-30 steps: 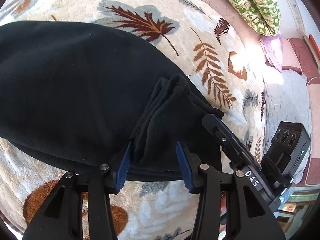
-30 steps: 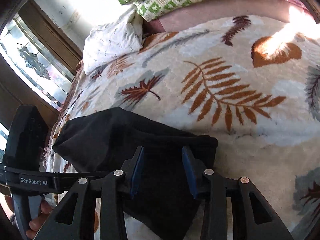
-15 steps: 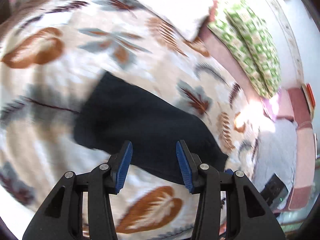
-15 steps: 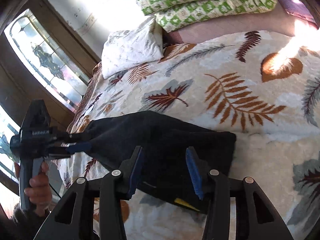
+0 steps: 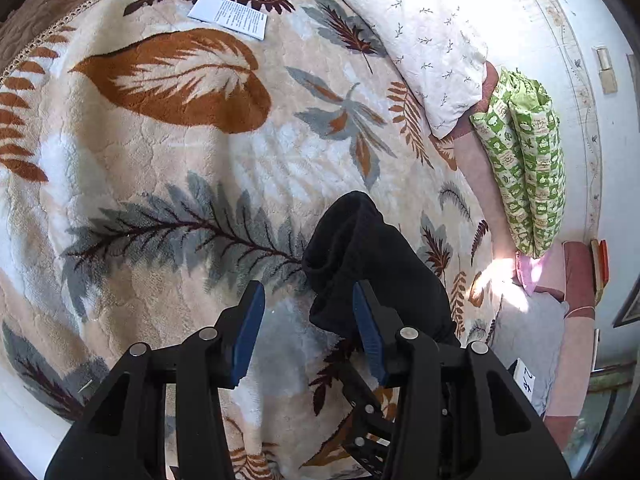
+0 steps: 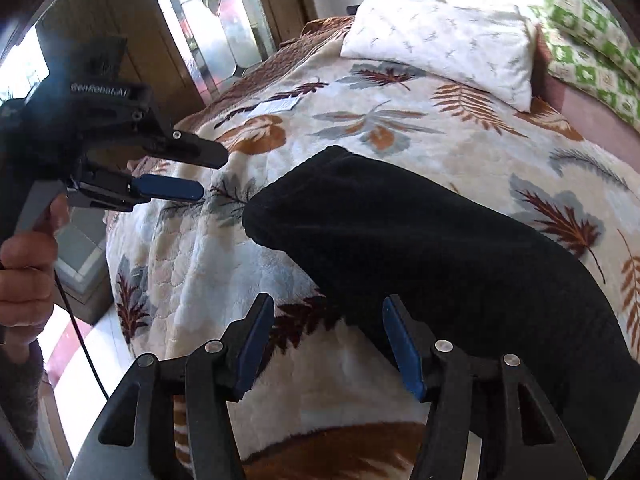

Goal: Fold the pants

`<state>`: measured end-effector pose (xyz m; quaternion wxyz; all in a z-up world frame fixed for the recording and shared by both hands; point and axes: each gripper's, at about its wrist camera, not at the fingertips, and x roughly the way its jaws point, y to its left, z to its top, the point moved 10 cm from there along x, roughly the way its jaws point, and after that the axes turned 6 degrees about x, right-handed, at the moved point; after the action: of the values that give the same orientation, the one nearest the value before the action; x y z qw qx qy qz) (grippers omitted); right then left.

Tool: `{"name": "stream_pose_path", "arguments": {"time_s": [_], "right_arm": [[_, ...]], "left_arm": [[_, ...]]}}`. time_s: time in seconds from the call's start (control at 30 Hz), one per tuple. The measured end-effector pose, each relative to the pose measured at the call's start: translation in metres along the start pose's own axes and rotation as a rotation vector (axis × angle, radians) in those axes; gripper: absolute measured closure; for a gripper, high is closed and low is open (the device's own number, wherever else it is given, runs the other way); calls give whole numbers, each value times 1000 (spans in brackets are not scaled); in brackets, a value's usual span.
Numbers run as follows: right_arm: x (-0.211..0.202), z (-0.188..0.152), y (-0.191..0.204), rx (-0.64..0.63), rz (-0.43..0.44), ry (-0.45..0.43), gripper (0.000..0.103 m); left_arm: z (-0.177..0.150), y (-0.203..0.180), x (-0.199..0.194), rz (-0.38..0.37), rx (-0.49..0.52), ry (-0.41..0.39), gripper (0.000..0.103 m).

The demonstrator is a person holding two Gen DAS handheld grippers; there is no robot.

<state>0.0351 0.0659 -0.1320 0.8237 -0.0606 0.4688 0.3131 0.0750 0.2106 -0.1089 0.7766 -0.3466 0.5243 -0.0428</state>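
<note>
So the black pants [image 6: 432, 248] are lying folded up into a long dark bundle on the leaf-print blanket [image 5: 168, 168] that covers the bed, more or less in the middle of it and running toward the near edge; nothing is holding them right now. The left gripper [image 5: 308, 320] hangs over the blanket with its blue pads parted at a middling width and only bare blanket between them; the rounded end of the pants sits just beside its right-hand finger, partly tucked behind it in the left wrist view, but I can't tell whether fabric and finger actually touch. In the right wrist view you can see that same gripper from the side, off by the bed's left edge, gripped in a hand [image 6: 24, 276] and well clear of the bundle's tip. The right gripper [image 6: 328, 340] is opening up, jaws spreading, with blanket showing in the gap; the pants run past the outside of its right-hand finger and off under the frame at the lower right, so they're beside the tool, not in it. Up near the head of the bed there's a white pillow [image 6: 440, 44] and a green patterned quilt [image 5: 524, 160] folded along the far edge; a printed sheet of paper [image 5: 229, 15] lies flat near the far left corner.
</note>
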Motion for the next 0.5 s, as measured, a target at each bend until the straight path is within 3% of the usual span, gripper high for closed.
{"name": "stream_pose_path", "arguments": {"time_s": [0.23, 0.33, 0.43, 0.5], "right_arm": [[48, 6, 4, -116, -185, 31, 43], [55, 12, 0, -128, -213, 8, 42], [59, 18, -3, -152, -236, -16, 46], [59, 22, -5, -173, -254, -35, 57]], "left_arm": [[5, 7, 6, -53, -20, 15, 59], [8, 8, 13, -63, -32, 25, 59], [13, 9, 19, -74, -63, 22, 59], [17, 8, 23, -105, -104, 17, 59]]}}
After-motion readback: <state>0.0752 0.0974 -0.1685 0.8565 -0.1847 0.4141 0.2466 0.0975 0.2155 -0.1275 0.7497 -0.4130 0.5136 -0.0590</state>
